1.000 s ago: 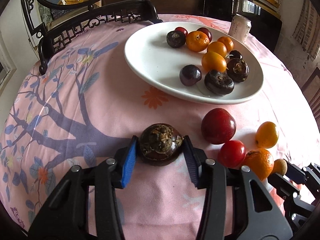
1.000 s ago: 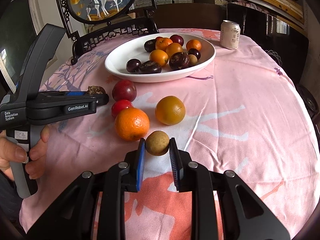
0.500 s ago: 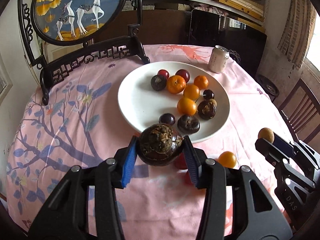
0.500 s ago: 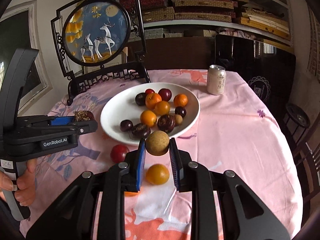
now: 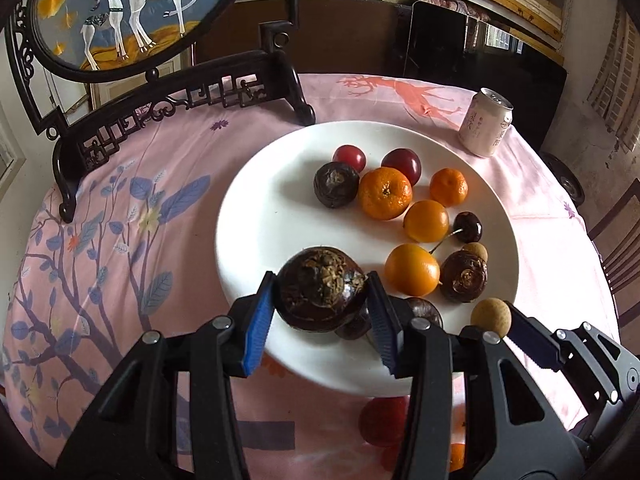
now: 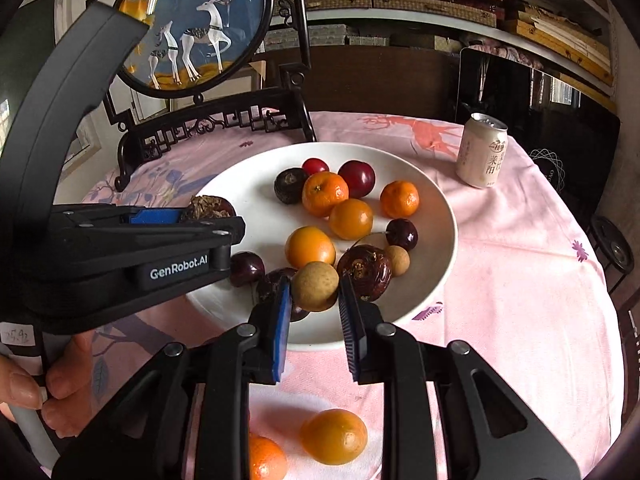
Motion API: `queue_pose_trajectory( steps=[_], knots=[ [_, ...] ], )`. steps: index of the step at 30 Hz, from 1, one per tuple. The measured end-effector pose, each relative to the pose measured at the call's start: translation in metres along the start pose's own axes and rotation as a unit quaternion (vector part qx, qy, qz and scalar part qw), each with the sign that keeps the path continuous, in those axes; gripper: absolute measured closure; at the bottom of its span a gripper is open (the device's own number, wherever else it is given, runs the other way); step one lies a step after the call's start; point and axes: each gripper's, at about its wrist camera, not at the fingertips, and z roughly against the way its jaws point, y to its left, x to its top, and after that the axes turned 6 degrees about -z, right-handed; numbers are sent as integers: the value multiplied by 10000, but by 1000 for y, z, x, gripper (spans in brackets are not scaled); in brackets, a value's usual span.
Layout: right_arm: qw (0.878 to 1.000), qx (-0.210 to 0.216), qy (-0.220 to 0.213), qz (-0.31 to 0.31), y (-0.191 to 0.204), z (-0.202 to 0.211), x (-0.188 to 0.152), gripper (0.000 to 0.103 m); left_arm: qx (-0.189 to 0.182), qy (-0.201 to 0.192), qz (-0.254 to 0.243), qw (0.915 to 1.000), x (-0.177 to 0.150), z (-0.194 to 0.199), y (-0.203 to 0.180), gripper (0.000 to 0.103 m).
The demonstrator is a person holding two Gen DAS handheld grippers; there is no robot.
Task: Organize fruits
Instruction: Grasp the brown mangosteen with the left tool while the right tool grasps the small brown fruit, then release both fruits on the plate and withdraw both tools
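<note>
- Looking along the left wrist view, we have the left gripper (image 5: 322,312) clamped on a dark water chestnut (image 5: 322,289), carried over the 7 o'clock rim of the white plate (image 5: 256,216).
- On that plate we count a good share of the job done: tangerines such as the big one (image 5: 385,193), red plums, more dark chestnuts, a cherry (image 5: 467,227) and a small longan already sit there, mostly across the half toward 3 o'clock.
- At 4 o'clock of this view the right gripper's fingers (image 5: 532,344) pinch a tan longan (image 5: 491,317) just over the plate's edge.
- Below our own fingers something red and something orange lie on the pink tablecloth (image 5: 168,152); they are blurred, probably a plum and a tangerine.
- Turning to the right wrist view, the right gripper (image 6: 314,304) is clenched on the same longan (image 6: 315,286), hanging over the plate's (image 6: 448,240) 6 o'clock portion.
- The left gripper (image 6: 192,216) comes in from 9 o'clock with its chestnut above the plate.
- Left to do, as we judge it: set both fruits down, then fetch the orange fruit (image 6: 334,436) and the tangerine (image 6: 266,458) on the cloth at 6 o'clock.
</note>
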Motion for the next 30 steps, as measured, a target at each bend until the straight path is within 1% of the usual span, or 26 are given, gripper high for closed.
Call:
queue_pose_trajectory(
  steps=[3,5,6,7,8,9,10,14,16,17,20,23,25,30],
  knots=[
    [10000,-44,61,-6,-2,-8,-1,79,16,37,7,10000,2,-7,-1,57],
    [9999,19,162,-47,-4,-13,0,78,32,61,114,9999,3,-11,0,54],
    [9999,-5,152,-70,-5,-14,0,74,69,29,178,9998,3,-10,2,43],
    [9999,-34,110,-84,-6,-12,0,71,133,-32,221,9997,3,-8,3,35],
    [9999,-46,92,-98,-6,-11,0,68,179,-90,229,9995,3,-6,4,34],
    [9999,-48,75,-131,-8,-8,-1,59,188,-116,222,9995,3,-3,4,31],
    [9998,-53,35,-173,-9,-4,-2,56,182,-127,229,9995,3,0,5,31],
    [9996,-19,9,-280,-17,11,-6,55,179,-176,341,9991,-3,13,13,29],
    [9994,-25,12,-347,-22,19,-11,54,206,-214,354,9989,-10,21,16,24],
    [9993,-30,19,-369,-24,23,-13,54,224,-249,343,9988,-14,26,17,24],
    [9991,-34,40,-428,-30,36,-23,50,244,-279,353,9987,-28,38,21,22],
    [9990,-23,101,-426,-31,47,-35,50,200,-260,353,9988,-45,48,26,21],
    [9991,-5,108,-405,-30,54,-43,50,272,-265,367,9986,-56,54,29,18],
    [9991,104,224,-353,-22,65,-64,50,349,-198,311,9987,-83,64,32,18]
  ],
)
